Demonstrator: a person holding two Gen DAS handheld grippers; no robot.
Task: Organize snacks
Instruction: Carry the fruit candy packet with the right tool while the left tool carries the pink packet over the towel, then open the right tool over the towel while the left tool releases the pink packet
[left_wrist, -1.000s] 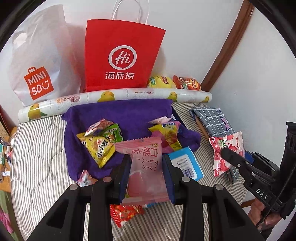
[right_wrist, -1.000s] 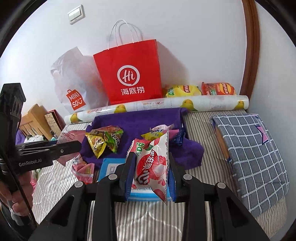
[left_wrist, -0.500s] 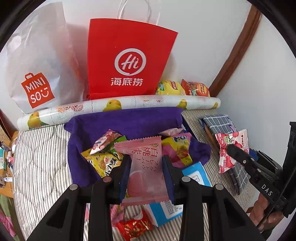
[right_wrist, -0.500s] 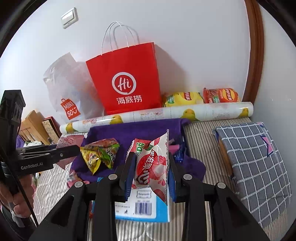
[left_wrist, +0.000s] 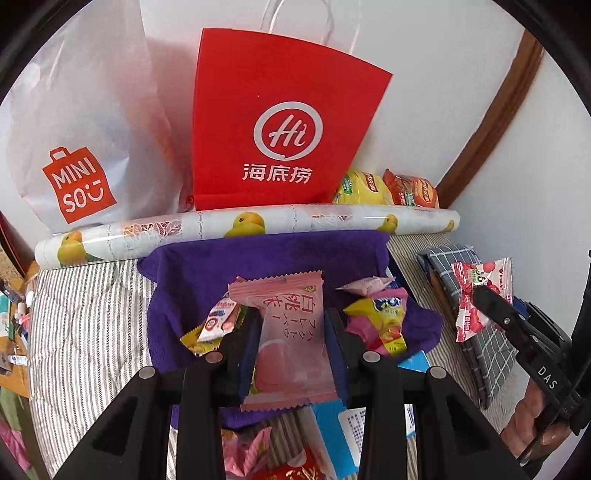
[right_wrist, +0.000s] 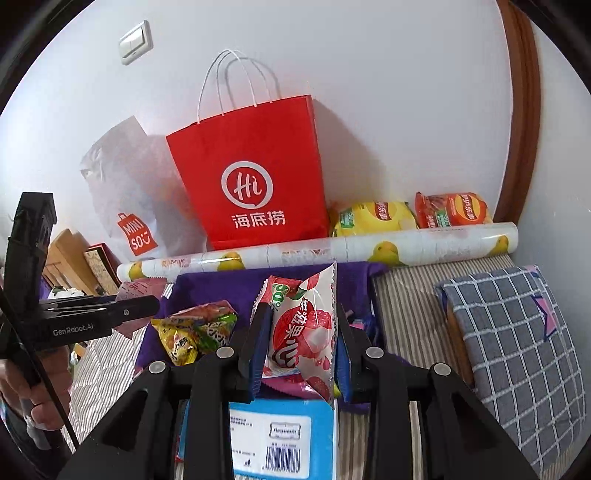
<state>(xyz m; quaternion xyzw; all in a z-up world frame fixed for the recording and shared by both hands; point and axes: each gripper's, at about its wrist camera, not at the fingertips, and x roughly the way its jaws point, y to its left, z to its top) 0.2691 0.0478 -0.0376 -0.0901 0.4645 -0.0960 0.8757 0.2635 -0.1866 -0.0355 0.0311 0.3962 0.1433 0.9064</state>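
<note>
Left gripper (left_wrist: 291, 347) jaws clamp a pink peach packet (left_wrist: 288, 339); right gripper (right_wrist: 301, 354) jaws clamp a lychee packet (right_wrist: 303, 332). Several snacks lie loose on the purple towel (left_wrist: 266, 254), probably bound for the red bag (right_wrist: 255, 173).

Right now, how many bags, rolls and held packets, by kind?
Shopping bags: 2, red paper bag, white bag
Chip bags: 2, yellow chip bag, orange chip bag
Rolls: 1, patterned roll
Held packets: 2, pink packet in left gripper, red-and-white packet in right gripper
Total: 7
</note>
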